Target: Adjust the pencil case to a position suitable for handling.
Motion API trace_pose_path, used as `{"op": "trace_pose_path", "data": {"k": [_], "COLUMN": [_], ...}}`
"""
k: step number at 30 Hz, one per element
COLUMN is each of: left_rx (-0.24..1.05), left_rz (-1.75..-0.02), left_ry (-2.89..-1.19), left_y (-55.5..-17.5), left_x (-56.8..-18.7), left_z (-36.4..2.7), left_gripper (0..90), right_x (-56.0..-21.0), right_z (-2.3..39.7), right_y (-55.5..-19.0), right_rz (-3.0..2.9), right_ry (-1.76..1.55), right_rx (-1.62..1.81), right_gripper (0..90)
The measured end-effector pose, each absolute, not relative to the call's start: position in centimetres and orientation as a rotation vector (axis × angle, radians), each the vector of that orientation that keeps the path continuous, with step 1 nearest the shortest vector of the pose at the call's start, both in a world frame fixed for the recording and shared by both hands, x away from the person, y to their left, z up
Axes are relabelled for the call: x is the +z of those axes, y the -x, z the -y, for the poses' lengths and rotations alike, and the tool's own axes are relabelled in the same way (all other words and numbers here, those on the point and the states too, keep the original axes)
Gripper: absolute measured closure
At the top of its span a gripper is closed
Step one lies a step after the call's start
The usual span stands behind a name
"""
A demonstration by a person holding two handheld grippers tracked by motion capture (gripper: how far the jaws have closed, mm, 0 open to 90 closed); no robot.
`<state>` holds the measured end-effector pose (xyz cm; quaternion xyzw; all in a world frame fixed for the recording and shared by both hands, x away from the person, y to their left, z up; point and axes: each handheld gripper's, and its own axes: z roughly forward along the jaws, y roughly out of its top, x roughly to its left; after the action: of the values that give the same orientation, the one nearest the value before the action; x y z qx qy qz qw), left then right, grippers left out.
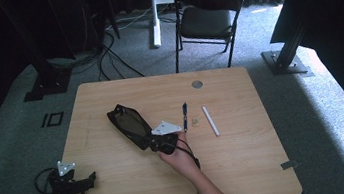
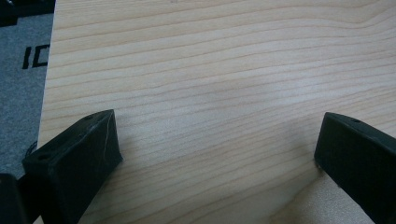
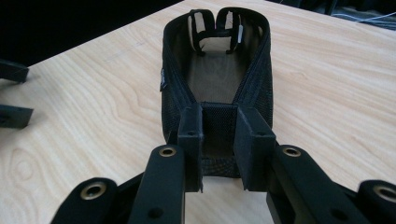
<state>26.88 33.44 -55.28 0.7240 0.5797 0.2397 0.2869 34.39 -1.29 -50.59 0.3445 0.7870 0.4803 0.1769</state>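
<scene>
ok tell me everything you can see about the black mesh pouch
The black mesh pouch is a long, soft, see-through case with dark fabric edging, open on top, with small strap loops at its far end. It lies on the wooden table left of centre, angled diagonally. The right gripper is shut on its near end. A pen lies apart to its right.

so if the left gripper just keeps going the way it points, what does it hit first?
Probably nothing soon: the left gripper has open jaws over bare table. In the high view it aims right, short of the mesh pouch that the right gripper holds; depth is unclear.
</scene>
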Motion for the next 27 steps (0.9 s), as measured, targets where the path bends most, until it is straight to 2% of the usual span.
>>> {"op": "trace_pose_path", "data": {"k": [27], "left_rx": [0.642], "left_rz": [-1.548], "left_ry": [-1.936], "left_y": [-26.9], "left_x": [-55.3], "left_z": [-33.4], "left_gripper": [0.4], "right_x": [-51.2], "right_z": [7.2], "right_y": [-30.3], "right_rz": [-2.244], "right_ry": [-1.032], "right_rx": [1.380], "right_gripper": [73.7]}}
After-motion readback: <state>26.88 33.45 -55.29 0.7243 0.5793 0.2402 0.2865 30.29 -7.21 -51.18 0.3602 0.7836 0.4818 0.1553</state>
